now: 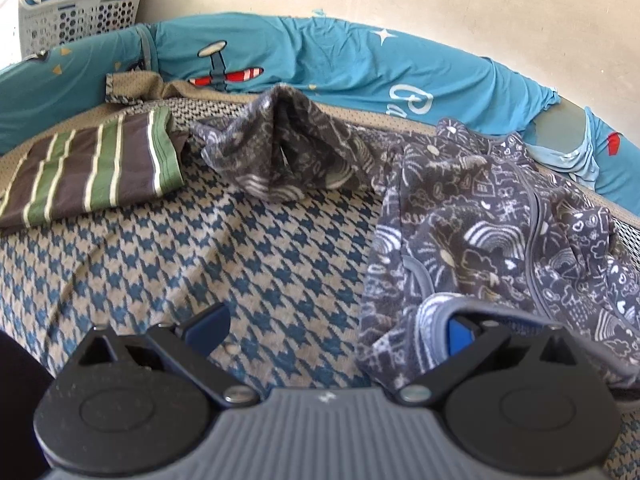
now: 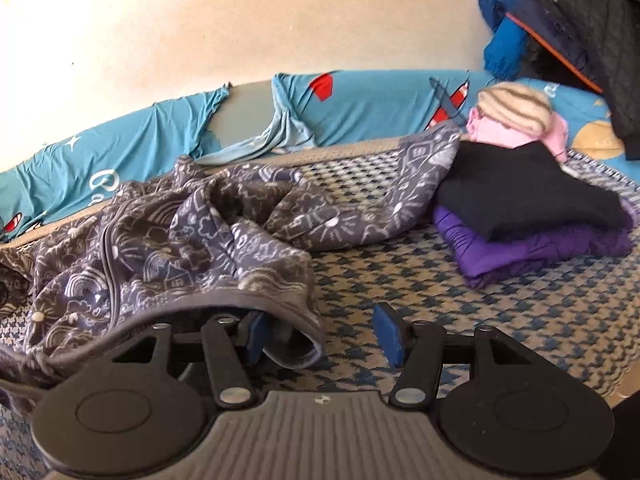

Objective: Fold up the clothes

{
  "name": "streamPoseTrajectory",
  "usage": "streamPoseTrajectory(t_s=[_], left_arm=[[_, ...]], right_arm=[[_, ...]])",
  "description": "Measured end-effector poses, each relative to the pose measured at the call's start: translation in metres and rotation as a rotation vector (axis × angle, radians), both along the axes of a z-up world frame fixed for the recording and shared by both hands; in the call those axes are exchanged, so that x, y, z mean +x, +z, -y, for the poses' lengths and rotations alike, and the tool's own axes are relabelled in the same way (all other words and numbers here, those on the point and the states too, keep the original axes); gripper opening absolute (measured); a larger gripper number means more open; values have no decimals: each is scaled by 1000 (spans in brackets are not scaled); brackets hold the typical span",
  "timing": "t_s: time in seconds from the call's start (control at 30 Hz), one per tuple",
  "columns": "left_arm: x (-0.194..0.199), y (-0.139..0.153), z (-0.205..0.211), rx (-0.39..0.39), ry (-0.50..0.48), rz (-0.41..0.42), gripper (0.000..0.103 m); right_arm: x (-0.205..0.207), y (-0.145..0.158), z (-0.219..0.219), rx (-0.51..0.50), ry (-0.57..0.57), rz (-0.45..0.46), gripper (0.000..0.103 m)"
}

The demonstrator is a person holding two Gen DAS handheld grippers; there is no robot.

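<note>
On the houndstooth blanket (image 1: 256,248), running left to right, lie a folded green-and-grey striped shirt (image 1: 92,168), then the grey doodle-print fleece jacket (image 1: 500,240), crumpled and unfolded, one sleeve (image 1: 280,152) trailing toward the shirt. Beyond it on the right stands a stack of folded clothes (image 2: 532,208) — black on purple, pink behind.

The step in hand looks like taking the jacket's near hem from both ends to spread it flat. Done well, each claw should pinch a single edge of the hem rather than a bunched layer, with the two grips well apart, so the zip front lies straight once drawn out.

The left gripper (image 1: 340,328) stands wide open; its right-hand pad (image 1: 460,332) sits against a rolled edge of fleece, nothing pinched. The right gripper (image 2: 320,336) is about half open and also holds nothing — its left-hand pad (image 2: 256,338) is tucked under the hem's fold, the other pad (image 2: 388,334) over bare blanket.
</note>
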State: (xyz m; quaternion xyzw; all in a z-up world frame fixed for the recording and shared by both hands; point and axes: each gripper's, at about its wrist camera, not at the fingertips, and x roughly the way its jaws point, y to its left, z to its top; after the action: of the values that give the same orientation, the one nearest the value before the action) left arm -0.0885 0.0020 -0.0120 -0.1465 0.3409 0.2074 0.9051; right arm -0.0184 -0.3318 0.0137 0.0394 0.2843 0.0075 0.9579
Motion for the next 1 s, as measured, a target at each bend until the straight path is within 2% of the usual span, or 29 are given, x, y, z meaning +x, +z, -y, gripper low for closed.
streamPoseTrajectory(t_s=[0.13,0.27,0.33,0.43,0.5,0.57,0.63,0.7,0.9,1.0], left_arm=[[2,-8,9,12,-47,-25,103],[2,-12,16,47,-66,-35,103],[0,-11,20,109,-43,-33,103],[-3,-8,22,210,9,-37,103],[-4,-6,20,233,34,-45,103],[-6,-5,18,247,56,-49,103],[-10,-1,18,265,72,-43,103],[-14,5,17,284,93,-32,103],[-30,34,4,275,173,6,103],[-44,52,-2,261,214,31,103]], right_arm=[[16,-11,-9,-25,15,-39,55],[27,-20,-19,-50,16,-27,55],[27,-23,-22,-84,0,-9,55],[27,-23,-24,-190,-96,26,55],[28,-21,-17,-228,-172,21,55],[28,-17,-5,-208,-237,7,55],[24,-13,8,-159,-262,8,55],[18,-8,13,-161,-272,30,55],[-5,14,19,-134,-238,83,58],[-13,24,18,-153,-211,117,68]])
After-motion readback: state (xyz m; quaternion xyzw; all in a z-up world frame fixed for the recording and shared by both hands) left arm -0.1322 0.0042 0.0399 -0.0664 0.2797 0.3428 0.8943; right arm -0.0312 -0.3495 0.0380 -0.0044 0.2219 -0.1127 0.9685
